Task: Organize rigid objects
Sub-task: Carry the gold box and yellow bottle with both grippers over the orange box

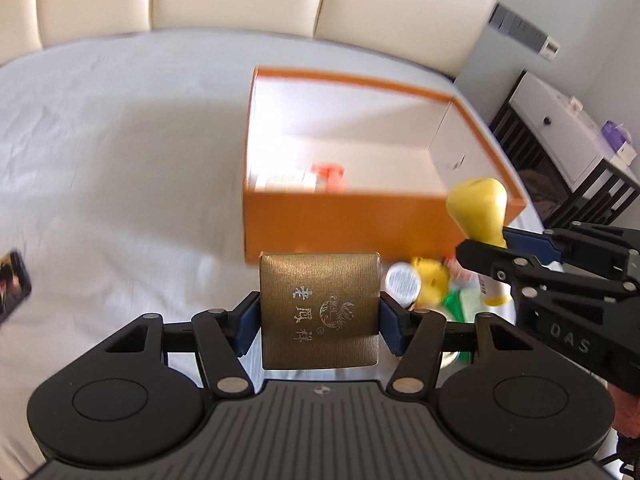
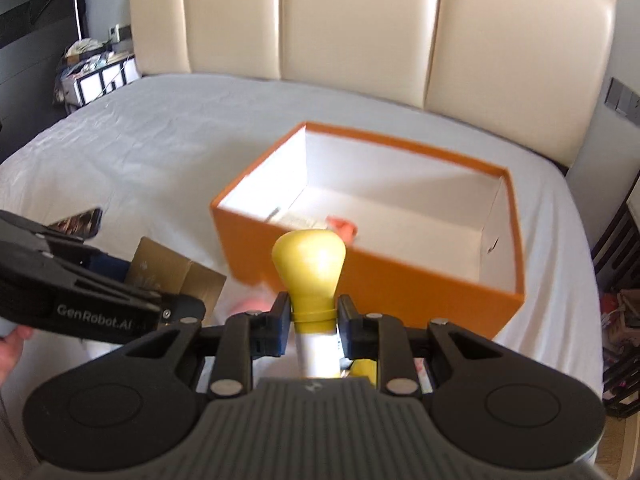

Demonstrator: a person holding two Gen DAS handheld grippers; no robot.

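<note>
My left gripper (image 1: pixel 319 320) is shut on a flat gold-brown box (image 1: pixel 319 312) with silver characters, held above the bed just in front of the open orange box (image 1: pixel 340 220). My right gripper (image 2: pixel 313 326) is shut on a white bottle with a yellow bulb cap (image 2: pixel 309 268), near the orange box's (image 2: pixel 392 284) front wall. The yellow-capped bottle (image 1: pixel 478 208) and right gripper also show at the right of the left wrist view. The gold box (image 2: pixel 172 276) and left gripper show at the left of the right wrist view. Inside the orange box lie a white packet and something red (image 1: pixel 330 174).
Several small items, a round white lid (image 1: pixel 402 280), yellow and green pieces (image 1: pixel 434 280), lie on the white sheet by the orange box's front right corner. A dark phone (image 1: pixel 12 284) lies at the left. A cream headboard (image 2: pixel 360 40) stands behind; a bedside table (image 1: pixel 560 136) at right.
</note>
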